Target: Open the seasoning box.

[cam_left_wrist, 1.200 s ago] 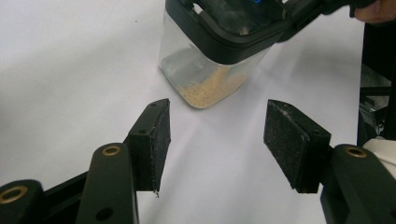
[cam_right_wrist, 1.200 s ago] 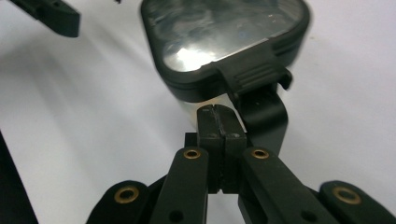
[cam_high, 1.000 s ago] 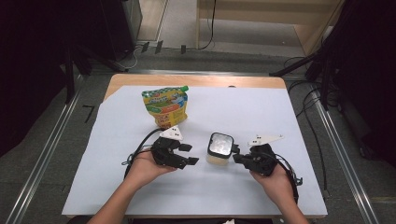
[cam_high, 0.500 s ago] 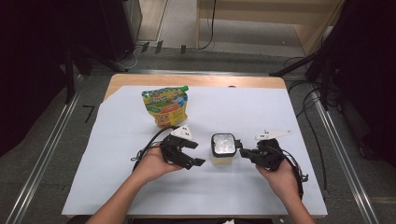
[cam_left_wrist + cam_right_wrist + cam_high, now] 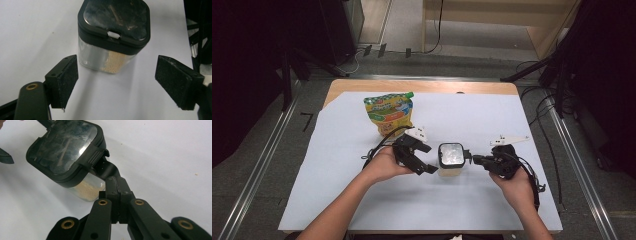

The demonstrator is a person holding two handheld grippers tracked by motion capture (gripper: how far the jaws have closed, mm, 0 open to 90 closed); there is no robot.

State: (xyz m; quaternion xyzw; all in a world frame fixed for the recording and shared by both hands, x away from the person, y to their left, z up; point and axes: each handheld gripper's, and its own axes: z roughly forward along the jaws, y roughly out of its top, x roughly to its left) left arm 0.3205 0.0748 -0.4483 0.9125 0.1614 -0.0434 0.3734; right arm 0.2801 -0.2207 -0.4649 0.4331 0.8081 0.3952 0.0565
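The left claw (image 5: 427, 159), its jaws just spread wide and holding nothing, faces the clear square plastic container with a black lid (image 5: 451, 159) at mid-bench (image 5: 337, 200). The clenched right claw (image 5: 470, 159) touches the lid's latch (image 5: 100, 157), probably to pry it. Beyond stands a colourful snack pouch (image 5: 389, 113).

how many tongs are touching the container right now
1. The right tongs, shut, press at the clasp on the container lid. The left tongs stand open beside it, pads apart from its walls.
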